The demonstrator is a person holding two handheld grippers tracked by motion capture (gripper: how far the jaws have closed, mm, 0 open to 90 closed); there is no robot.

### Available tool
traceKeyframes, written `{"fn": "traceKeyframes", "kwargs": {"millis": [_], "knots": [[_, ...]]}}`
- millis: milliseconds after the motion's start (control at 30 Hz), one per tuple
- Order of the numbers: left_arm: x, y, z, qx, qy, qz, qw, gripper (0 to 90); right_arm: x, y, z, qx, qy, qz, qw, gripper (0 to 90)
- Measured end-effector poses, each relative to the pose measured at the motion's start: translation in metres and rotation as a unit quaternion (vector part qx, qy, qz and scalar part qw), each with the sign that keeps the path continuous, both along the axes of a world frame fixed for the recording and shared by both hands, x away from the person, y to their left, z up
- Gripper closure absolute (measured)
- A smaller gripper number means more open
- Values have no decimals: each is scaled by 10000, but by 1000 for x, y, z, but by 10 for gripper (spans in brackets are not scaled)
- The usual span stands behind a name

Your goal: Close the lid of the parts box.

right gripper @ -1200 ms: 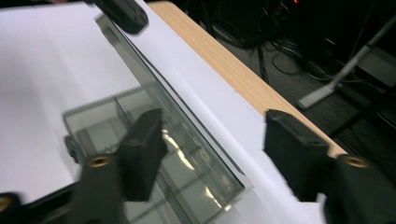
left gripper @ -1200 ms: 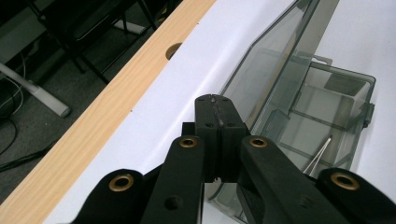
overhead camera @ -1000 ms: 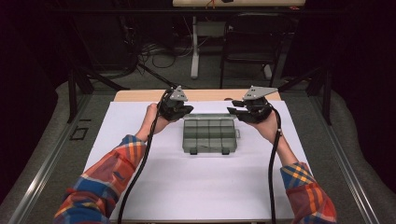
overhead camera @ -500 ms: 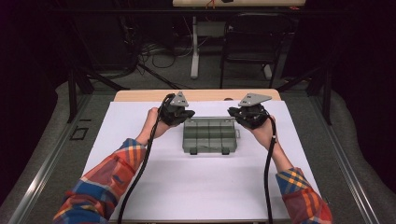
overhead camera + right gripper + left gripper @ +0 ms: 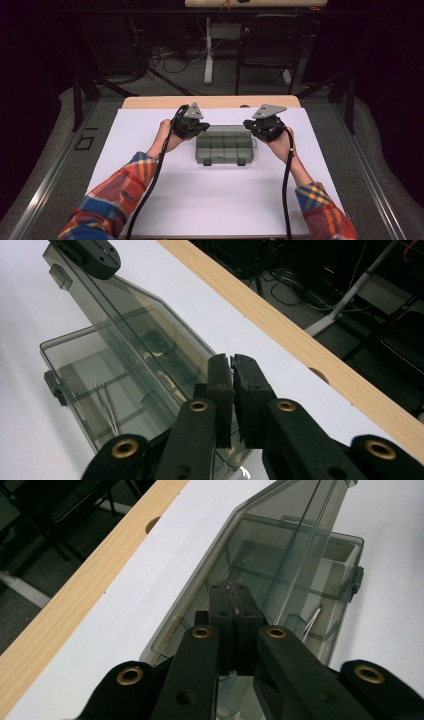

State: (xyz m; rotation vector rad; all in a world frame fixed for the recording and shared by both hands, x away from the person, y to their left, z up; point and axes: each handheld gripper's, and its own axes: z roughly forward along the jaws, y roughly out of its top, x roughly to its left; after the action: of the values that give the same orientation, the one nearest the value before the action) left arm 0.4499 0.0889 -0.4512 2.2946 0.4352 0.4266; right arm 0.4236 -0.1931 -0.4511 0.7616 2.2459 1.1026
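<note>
A smoky clear compartment box (image 5: 225, 147) lies mid-table on the white sheet (image 5: 200, 200). Its lid (image 5: 270, 545) stands tilted up from the tray. My left gripper (image 5: 202, 129) sits at the box's left end, and in the left gripper view (image 5: 232, 592) its jaws are pressed together at the lid's near edge. My right gripper (image 5: 248, 127) is at the right end. There (image 5: 231, 362) the jaws are shut to a hairline on the end of the lid (image 5: 135, 320). The left gripper (image 5: 90, 255) grips the lid's far corner. A thin metal tool (image 5: 107, 410) lies in one compartment.
A wooden table edge (image 5: 210, 102) with a hole runs behind the white sheet. Beyond it are a chair (image 5: 265, 45), desk legs and cables on the floor. Metal rails flank the table on both sides.
The right gripper came down and inward onto the box's right end. The left gripper stayed at the left end.
</note>
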Motion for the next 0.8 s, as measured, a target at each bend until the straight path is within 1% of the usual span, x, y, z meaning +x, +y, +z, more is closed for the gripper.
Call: {"fn": "traceKeyframes", "kwargs": {"millis": [367,533,667,800], "knots": [[-4,-3,-6,72,49,-26,10000,898,-4,-4,-5,-35,27,58,10000,867],[-5,-5,-9,62,36,-15,10000,898,-6,-7,-9,-43,52,4,10000,867],[-8,-8,-11,100,56,-45,9999,898,-7,-8,-12,-78,75,-19,9999,867],[-9,-10,-12,85,40,-96,9999,898,-7,-10,-14,-75,85,-58,9999,872]]}}
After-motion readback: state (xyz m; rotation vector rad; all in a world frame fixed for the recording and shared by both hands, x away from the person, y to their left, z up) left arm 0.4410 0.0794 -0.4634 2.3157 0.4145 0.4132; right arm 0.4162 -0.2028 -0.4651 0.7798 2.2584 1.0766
